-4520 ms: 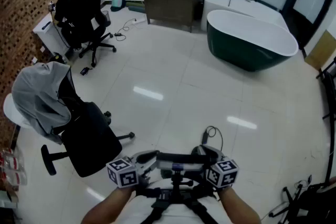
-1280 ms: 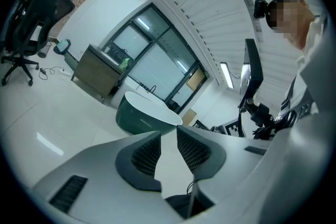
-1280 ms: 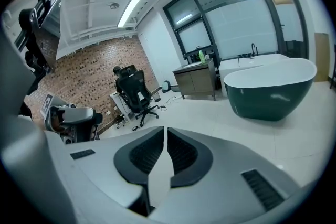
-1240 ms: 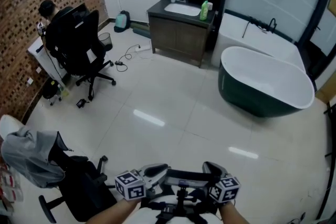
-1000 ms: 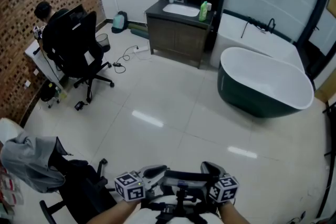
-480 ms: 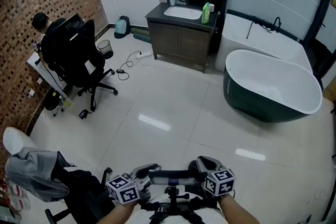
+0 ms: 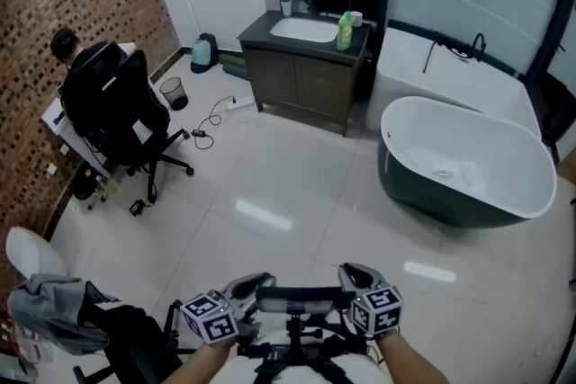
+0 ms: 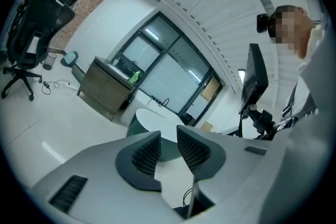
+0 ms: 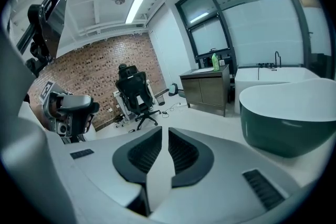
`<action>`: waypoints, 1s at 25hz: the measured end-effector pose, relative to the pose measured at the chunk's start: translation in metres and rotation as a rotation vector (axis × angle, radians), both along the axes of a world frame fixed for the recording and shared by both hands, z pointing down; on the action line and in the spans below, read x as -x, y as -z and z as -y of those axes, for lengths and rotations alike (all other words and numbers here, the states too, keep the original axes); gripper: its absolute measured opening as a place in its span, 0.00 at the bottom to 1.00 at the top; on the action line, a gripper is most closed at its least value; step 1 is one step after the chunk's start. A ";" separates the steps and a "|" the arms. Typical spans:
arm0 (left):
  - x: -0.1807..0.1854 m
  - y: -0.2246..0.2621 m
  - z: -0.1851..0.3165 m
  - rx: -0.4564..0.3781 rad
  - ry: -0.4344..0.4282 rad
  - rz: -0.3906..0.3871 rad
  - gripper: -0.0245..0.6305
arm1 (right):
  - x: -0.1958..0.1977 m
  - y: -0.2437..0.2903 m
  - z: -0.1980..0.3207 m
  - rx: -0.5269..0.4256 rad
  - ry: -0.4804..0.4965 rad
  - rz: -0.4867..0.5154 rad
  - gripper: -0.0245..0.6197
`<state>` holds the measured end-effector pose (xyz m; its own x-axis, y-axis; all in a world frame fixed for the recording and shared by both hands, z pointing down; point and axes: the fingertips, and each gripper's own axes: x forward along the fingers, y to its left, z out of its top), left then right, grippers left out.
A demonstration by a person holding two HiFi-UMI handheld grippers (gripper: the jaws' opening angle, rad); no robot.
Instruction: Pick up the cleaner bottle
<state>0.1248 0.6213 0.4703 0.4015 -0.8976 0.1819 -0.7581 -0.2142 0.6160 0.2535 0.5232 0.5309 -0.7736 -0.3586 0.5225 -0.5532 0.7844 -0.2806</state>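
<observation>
Nearer than half a second ago, the vanity [image 7: 301,84] has grown in the head view as the person walks on past the chair [image 7: 112,108]. Left gripper [image 7: 255,283] is pressed together on nothing. The bottle [image 7: 344,31] stands upright on the vanity's right end, well apart from both grippers. Right gripper [image 7: 355,272] is closed and empty too. Judged, only the approach is under way, with 2 grippers yet to open

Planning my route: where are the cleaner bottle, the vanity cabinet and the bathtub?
cleaner bottle [image 7: 344,33], head view, its green body
vanity cabinet [image 7: 301,85], head view, its wooden door front
bathtub [image 7: 423,193], head view, its dark outer wall
</observation>
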 end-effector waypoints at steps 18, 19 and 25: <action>0.017 0.007 0.093 0.019 0.010 0.050 0.17 | -0.005 0.003 0.086 0.014 -0.063 0.015 0.12; 0.020 0.008 0.100 0.017 0.002 0.052 0.17 | -0.003 0.004 0.093 0.010 -0.074 0.017 0.12; 0.045 0.002 0.138 -0.006 -0.061 0.013 0.17 | 0.019 0.001 0.119 0.026 -0.135 0.000 0.12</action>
